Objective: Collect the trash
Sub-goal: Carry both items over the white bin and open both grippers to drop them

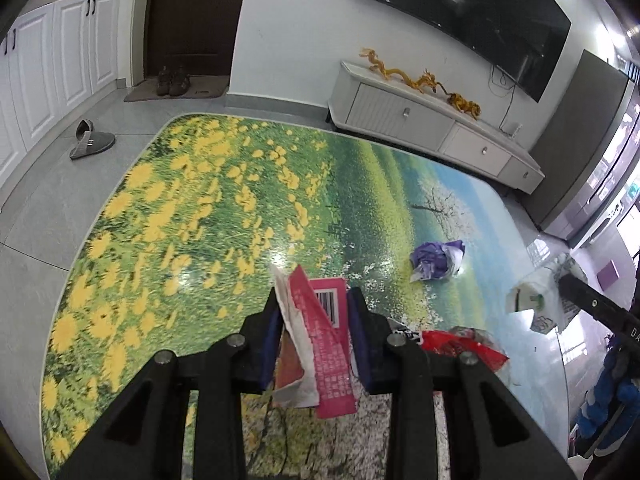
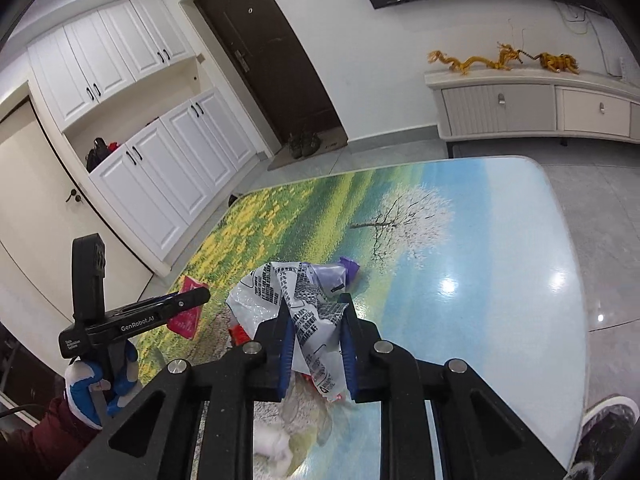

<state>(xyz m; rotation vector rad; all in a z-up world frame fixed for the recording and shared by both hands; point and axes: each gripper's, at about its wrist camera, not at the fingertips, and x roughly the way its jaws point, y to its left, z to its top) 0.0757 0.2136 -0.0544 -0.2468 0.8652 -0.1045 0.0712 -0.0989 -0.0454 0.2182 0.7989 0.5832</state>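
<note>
My left gripper [image 1: 314, 296] is shut on a pink wrapper [image 1: 328, 344] with a barcode, held just above the flower-printed table [image 1: 160, 240]. In the right wrist view the same gripper [image 2: 200, 294] holds the pink wrapper [image 2: 186, 320] at the left. My right gripper [image 2: 314, 304] is shut on a crumpled white plastic wrapper [image 2: 308, 320] with black print. A crumpled purple wrapper [image 1: 438, 260] lies on the table farther out, just beyond the white wrapper [image 2: 340, 274]. A red wrapper [image 1: 460, 346] lies by the left fingers. White tissue [image 2: 272, 446] lies under the right gripper.
A gloved hand [image 2: 96, 384] grips the left tool. A grey slipper [image 1: 92, 140] lies on the tiled floor left of the table. A low white TV cabinet [image 1: 420, 120] stands against the far wall. A white-rimmed dark container [image 2: 608, 420] sits past the table's right edge.
</note>
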